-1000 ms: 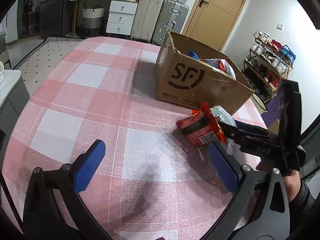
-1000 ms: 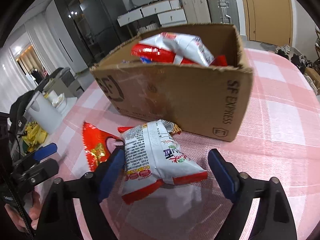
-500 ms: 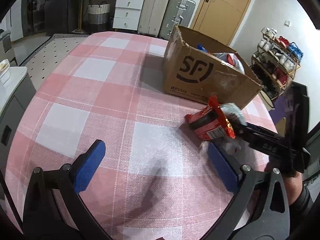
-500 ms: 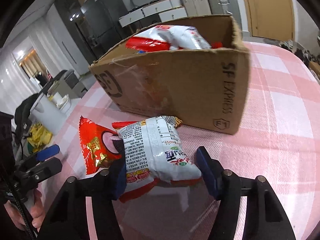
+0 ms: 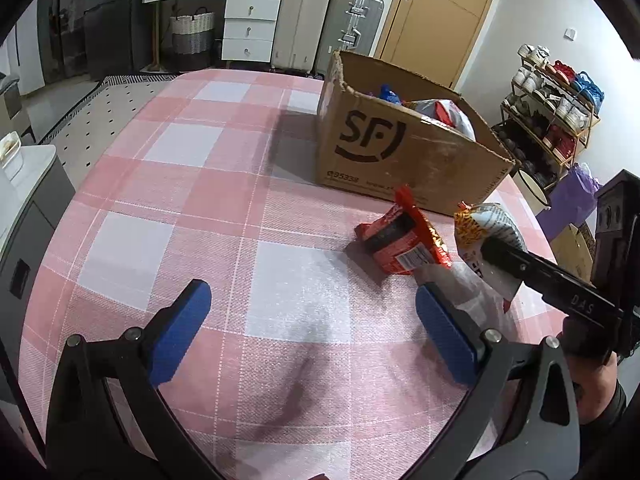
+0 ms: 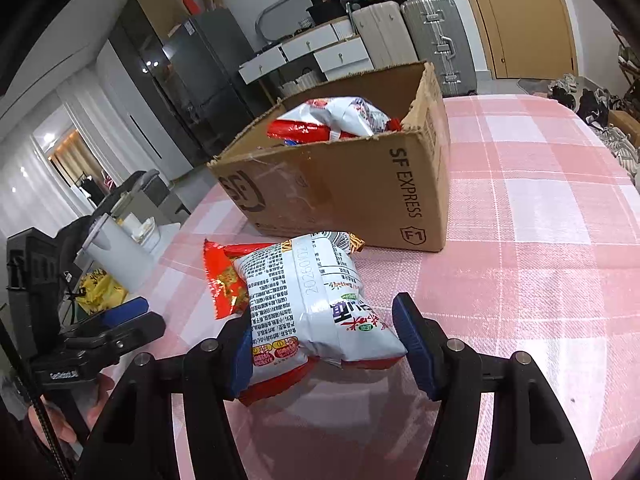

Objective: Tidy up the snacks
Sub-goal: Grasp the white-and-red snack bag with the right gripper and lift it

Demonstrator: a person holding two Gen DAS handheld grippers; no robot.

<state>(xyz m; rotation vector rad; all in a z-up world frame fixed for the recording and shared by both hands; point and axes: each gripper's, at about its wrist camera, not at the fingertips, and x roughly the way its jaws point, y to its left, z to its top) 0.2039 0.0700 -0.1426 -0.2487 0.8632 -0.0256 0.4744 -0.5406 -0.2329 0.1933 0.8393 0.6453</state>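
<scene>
My right gripper (image 6: 326, 340) is shut on a white snack bag (image 6: 312, 300) and holds it just above the pink checked table; the bag also shows in the left wrist view (image 5: 488, 236). A red snack bag (image 5: 404, 240) lies on the table beside it, also seen in the right wrist view (image 6: 224, 280). The SF cardboard box (image 5: 400, 152) stands behind them with several snack bags inside (image 6: 332, 120). My left gripper (image 5: 312, 332) is open and empty above the table, left of the red bag.
The table (image 5: 180, 184) has a pink and white checked cloth. Suitcases (image 5: 328, 20), white drawers (image 5: 248, 24) and a door stand behind it. A shoe rack (image 5: 556, 112) is at the right. A white bin (image 6: 116, 256) stands by the table.
My right gripper closed on the white snack bag and lifted it slightly off the table, away from the red bag. My left gripper stayed open and drew back a little.
</scene>
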